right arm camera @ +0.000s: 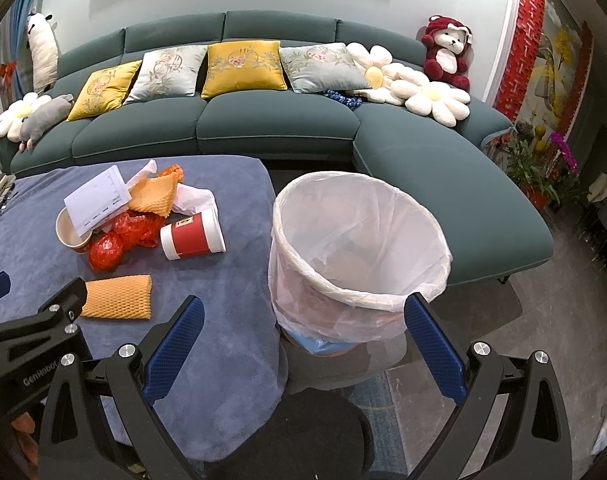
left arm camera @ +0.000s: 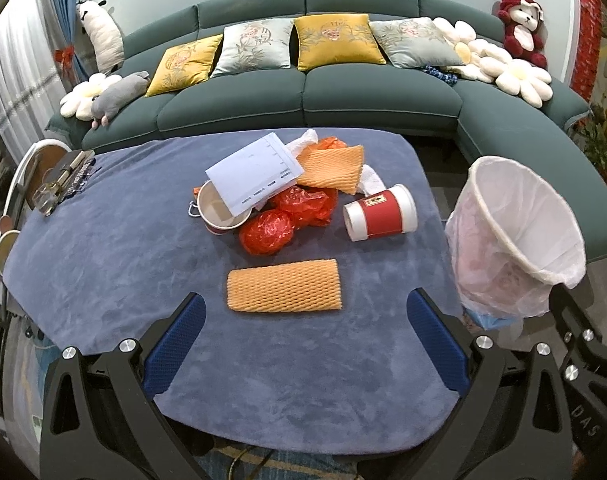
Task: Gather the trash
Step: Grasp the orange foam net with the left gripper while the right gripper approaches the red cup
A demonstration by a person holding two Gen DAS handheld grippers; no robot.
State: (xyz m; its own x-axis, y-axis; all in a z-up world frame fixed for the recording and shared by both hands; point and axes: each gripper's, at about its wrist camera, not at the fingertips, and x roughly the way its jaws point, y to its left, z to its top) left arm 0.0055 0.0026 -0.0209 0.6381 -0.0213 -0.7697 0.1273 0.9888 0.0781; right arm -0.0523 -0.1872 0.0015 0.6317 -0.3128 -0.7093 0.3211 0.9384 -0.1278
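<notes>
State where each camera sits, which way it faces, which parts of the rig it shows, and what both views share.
Left wrist: above the near edge of the table, facing the trash pile and sofa; shows the open left gripper and part of the right gripper's frame at right.
Right wrist: off the table's right end, facing the lined bin; shows the open right gripper and the left gripper's frame at left.
Shared: foam sheet, red cup, bin, sofa.

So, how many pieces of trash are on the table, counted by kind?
Orange foam nets: 2, one alone near the front and one in the pile
Paper cups: 2, one lying down and one upright
Red plastic bags: 3
White paper sheet: 1
White tissue: 2
Total: 10
</notes>
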